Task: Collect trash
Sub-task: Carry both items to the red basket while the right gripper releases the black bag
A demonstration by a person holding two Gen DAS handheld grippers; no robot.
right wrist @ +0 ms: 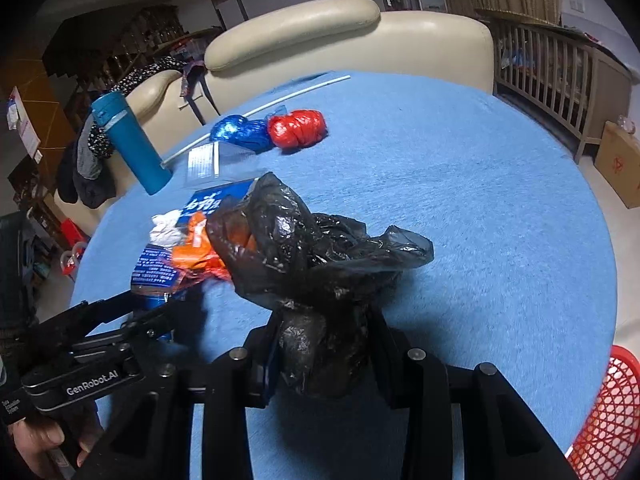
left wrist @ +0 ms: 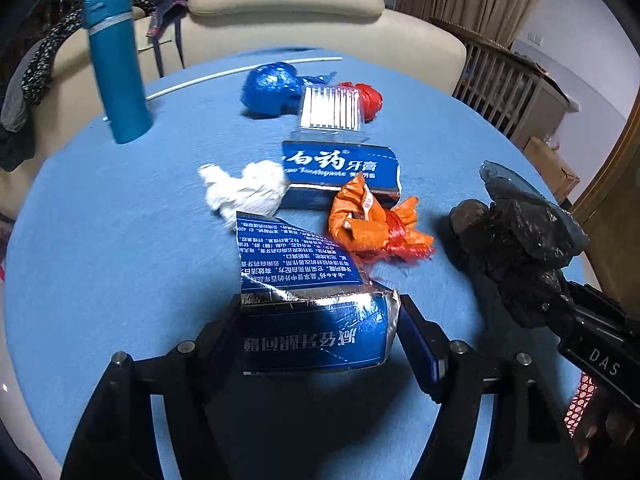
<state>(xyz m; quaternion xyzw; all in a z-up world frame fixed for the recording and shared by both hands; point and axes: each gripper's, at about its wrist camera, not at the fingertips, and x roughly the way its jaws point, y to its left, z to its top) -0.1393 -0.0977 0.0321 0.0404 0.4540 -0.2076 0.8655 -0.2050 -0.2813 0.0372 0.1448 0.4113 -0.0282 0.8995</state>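
Note:
My left gripper (left wrist: 316, 320) is shut on a torn blue toothpaste box (left wrist: 308, 304), held just above the blue table (left wrist: 100, 240). My right gripper (right wrist: 320, 344) is shut on a crumpled black plastic bag (right wrist: 316, 256), which also shows in the left wrist view (left wrist: 516, 240). On the table lie an orange wrapper (left wrist: 372, 224), a white tissue wad (left wrist: 244, 190), a second blue toothpaste box (left wrist: 340, 168), a clear plastic pack (left wrist: 330, 108), a blue bag ball (left wrist: 272, 88) and a red bag ball (right wrist: 296, 128).
A teal flask (left wrist: 116, 60) stands at the table's far left. A thin white rod (left wrist: 240, 72) lies along the far edge. A cream sofa (left wrist: 288, 12) is behind the table. A red basket (right wrist: 604, 412) sits off the table at the right.

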